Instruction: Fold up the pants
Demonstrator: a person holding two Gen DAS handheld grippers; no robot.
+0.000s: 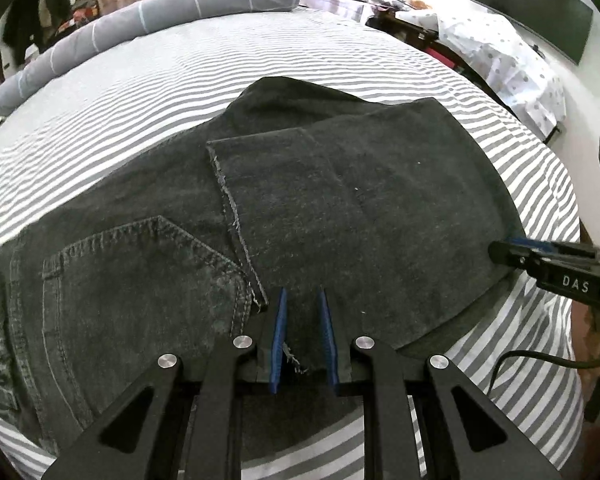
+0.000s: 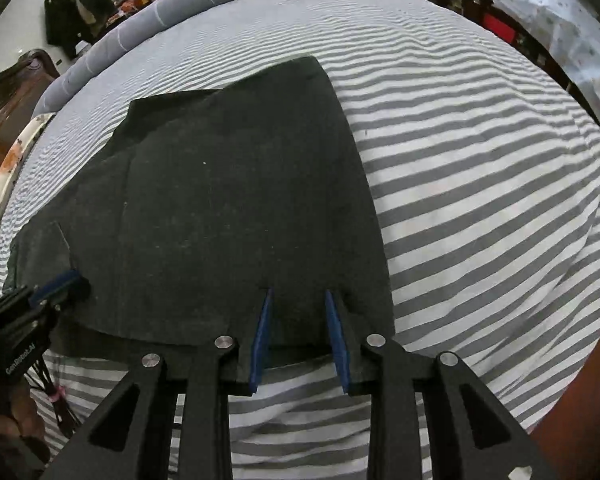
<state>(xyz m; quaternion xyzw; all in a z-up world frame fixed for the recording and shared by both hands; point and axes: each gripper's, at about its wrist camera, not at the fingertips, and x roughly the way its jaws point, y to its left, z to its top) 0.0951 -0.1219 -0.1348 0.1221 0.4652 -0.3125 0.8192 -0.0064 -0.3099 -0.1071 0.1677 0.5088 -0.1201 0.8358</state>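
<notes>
Dark grey jeans (image 1: 340, 200) lie folded on the striped bed, one leg doubled back so its frayed hem (image 1: 228, 208) crosses the seat beside a back pocket (image 1: 140, 280). My left gripper (image 1: 302, 292) sits at the near edge, its blue pads shut on the hem corner. In the right wrist view the jeans (image 2: 240, 200) fill the left half. My right gripper (image 2: 298, 292) stands open astride their near edge, the cloth lying flat between the pads. Each gripper shows in the other's view: the right gripper (image 1: 500, 249) at the right fold, the left gripper (image 2: 74, 280) at the lower left.
The grey-and-white striped sheet (image 2: 480, 200) spreads wide to the right of the jeans. A grey bolster (image 1: 160, 8) runs along the far side. A dark wooden headboard (image 2: 12, 92) stands at left. A dotted cloth (image 1: 500, 52) and a black screen (image 1: 532, 8) lie beyond the bed.
</notes>
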